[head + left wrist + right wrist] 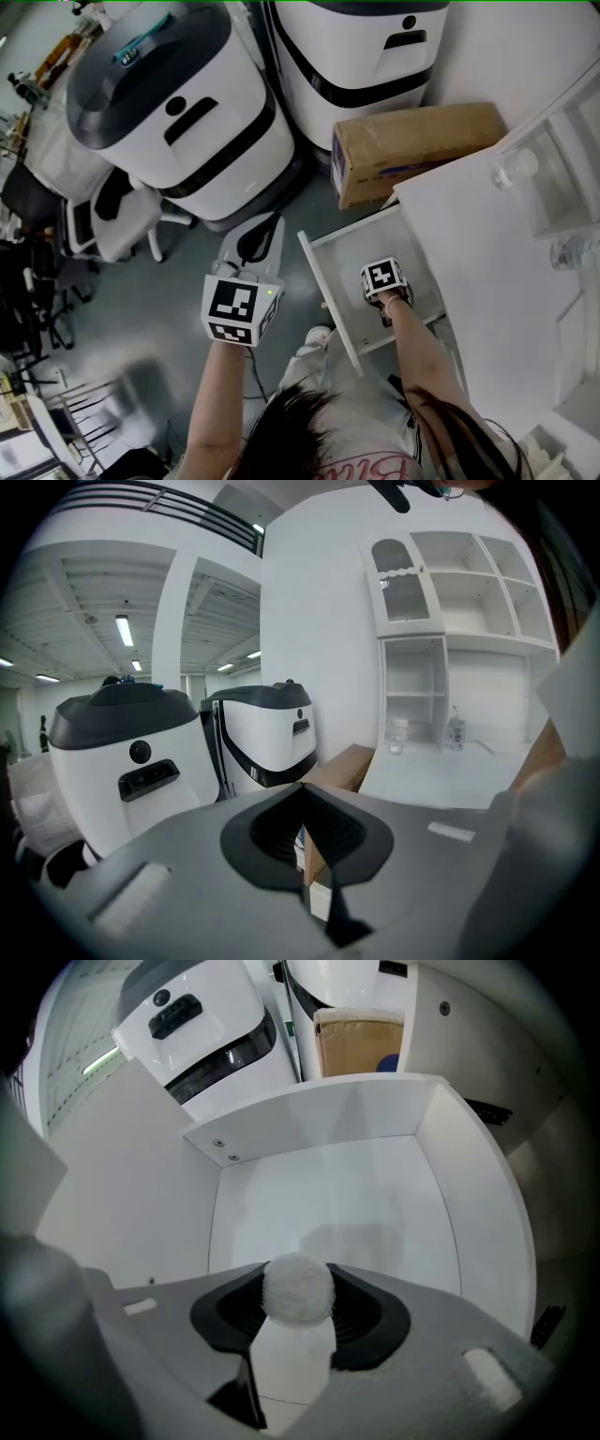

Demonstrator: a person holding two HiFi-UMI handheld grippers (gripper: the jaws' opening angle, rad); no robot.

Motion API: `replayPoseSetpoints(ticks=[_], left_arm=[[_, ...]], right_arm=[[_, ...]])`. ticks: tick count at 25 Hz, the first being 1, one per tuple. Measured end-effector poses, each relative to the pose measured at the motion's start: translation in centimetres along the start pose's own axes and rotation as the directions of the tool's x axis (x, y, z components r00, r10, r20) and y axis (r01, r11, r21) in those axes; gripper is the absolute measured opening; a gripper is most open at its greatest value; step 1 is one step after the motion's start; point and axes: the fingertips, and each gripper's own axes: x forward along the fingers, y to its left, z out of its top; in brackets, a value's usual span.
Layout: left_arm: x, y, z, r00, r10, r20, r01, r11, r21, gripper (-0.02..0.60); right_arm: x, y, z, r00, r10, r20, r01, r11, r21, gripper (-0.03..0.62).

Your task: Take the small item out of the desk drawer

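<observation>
The drawer (pixel 349 251) sticks out of the desk (pixel 487 234) to the left. The right gripper (pixel 382 279) is down inside it, with the ball (pixel 297 1288) between its jaws. The left gripper (pixel 262 234) is left of the drawer, over the floor (pixel 141 309). The box (pixel 412 150) sits behind the drawer. Two machines (pixel 178 112) stand behind the box.

**Pom-pom and Drawer: Present Condition**

The pom-pom (pixel 297 1288) is a small, round, white ball with a fuzzy surface. It sits between the two pads of the right tool (pixel 298 1277), touching both, inside the drawer (pixel 319 1119). Contact with the drawer floor cannot be determined. The drawer is a shallow white rectangular box, standing pulled out from the white counter (pixel 487 244).
</observation>
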Motion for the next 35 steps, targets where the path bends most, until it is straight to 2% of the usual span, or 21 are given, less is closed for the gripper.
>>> replayPoseSetpoints(ticks=[18, 22, 35], left_arm=[[-0.6, -2.2, 3.6, 0.995, -0.04, 0.092, 0.04, 0.999, -0.001, 0.011], [-1.0, -2.0, 4.4, 0.992, -0.034, 0.121, 0.037, 0.999, -0.024, 0.011], [-1.5, -3.1, 6.6, 0.981, -0.056, 0.185, 0.066, 0.997, -0.047, 0.009]], right_arm=[[-3.9, 0.8, -0.3, 1.0, -0.011, 0.022, 0.012, 0.999, -0.05, 0.169], [-5.1, 0.9, -0.4, 0.999, -0.02, 0.03, 0.021, 0.998, -0.061, 0.169], [-8.4, 1.5, -0.5, 0.997, -0.023, 0.078, 0.026, 0.999, -0.037, 0.169]])
